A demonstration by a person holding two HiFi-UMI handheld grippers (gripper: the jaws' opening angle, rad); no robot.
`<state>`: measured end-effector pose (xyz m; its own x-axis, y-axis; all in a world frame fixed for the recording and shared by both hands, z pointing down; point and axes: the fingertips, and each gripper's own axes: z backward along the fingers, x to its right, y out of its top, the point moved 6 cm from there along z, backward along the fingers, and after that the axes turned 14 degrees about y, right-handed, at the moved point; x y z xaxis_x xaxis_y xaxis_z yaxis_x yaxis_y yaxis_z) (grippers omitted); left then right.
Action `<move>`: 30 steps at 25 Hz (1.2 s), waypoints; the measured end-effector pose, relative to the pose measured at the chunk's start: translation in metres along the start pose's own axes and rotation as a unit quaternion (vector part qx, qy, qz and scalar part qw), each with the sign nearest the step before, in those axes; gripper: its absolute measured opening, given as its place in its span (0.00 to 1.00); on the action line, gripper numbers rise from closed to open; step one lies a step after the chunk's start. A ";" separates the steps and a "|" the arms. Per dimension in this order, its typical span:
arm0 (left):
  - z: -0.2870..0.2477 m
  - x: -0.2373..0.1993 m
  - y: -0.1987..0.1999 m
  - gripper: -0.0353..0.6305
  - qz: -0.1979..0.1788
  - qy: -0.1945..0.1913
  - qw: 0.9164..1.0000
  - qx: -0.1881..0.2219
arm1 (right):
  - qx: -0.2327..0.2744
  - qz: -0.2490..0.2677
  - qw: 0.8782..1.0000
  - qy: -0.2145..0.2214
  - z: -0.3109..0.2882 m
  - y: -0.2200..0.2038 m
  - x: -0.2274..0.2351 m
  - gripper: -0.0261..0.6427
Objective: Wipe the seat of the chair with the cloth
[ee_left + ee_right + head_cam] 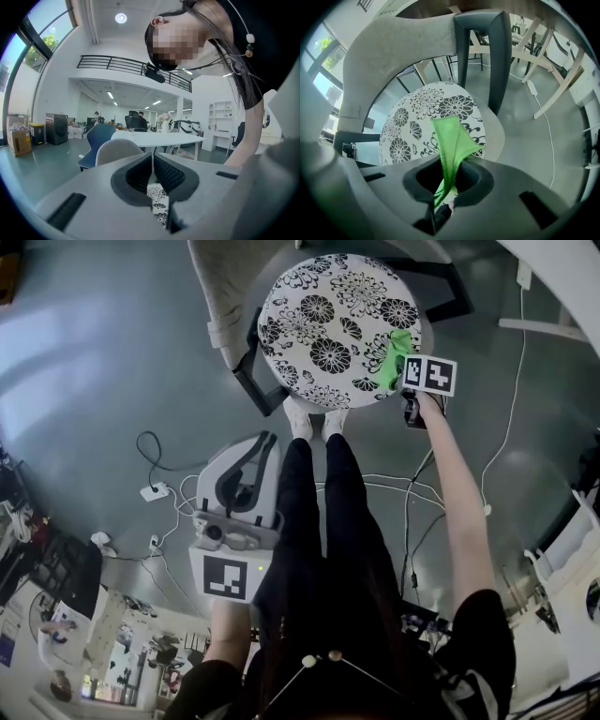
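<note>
The green cloth [451, 140] is pinched in the closed jaws of your right gripper [446, 183], and its free end fans out over the near right rim of the chair's floral seat [323, 320]. Whether the cloth presses on the fabric or only brushes it is not clear.

To wipe well, drop the gripper until the loose end lies flat. Then draw it across the round seat in overlapping strokes towards the grey backrest [403, 37], gripping firmly enough that the thin cloth does not slip out. Let the cloth touch the cushion, not the hard jaw tips.

Your left gripper [251, 454] hangs low by your leg, well apart from the chair. Its jaws are closed on nothing.

Only the right gripper view shows the cloth's fold running down between the jaws. Only the head view places the cloth at the seat's edge, with your shoes [314, 418] touching the chair's front and cables [159, 474] trailing over the floor. The left gripper view alone takes in the room behind, including a white desk [159, 138].
</note>
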<state>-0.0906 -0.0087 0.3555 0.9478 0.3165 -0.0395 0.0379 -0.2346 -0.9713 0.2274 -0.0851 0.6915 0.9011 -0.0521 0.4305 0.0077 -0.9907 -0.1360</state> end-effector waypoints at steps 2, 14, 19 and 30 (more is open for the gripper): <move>-0.001 0.001 0.001 0.08 -0.001 -0.002 1.000 0.001 | -0.006 0.009 1.000 -0.015 0.003 -0.002 0.006 0.11; -0.001 0.003 0.010 0.08 -0.014 0.000 1.000 0.010 | 0.007 0.011 0.997 -0.073 0.041 -0.010 0.040 0.11; -0.002 0.005 0.027 0.08 -0.028 0.020 0.999 -0.002 | 0.066 0.053 0.995 -0.060 0.090 -0.006 0.003 0.11; 0.006 0.014 0.132 0.08 -0.021 0.028 0.999 0.015 | 0.306 0.225 0.925 -0.001 0.273 0.008 -0.194 0.11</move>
<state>-0.0746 -0.0301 0.2251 0.9619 0.2731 0.0138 0.0691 -0.1941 -0.9785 0.1713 -0.0490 0.3632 0.8730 -0.4419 0.2065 -0.1253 -0.6124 -0.7806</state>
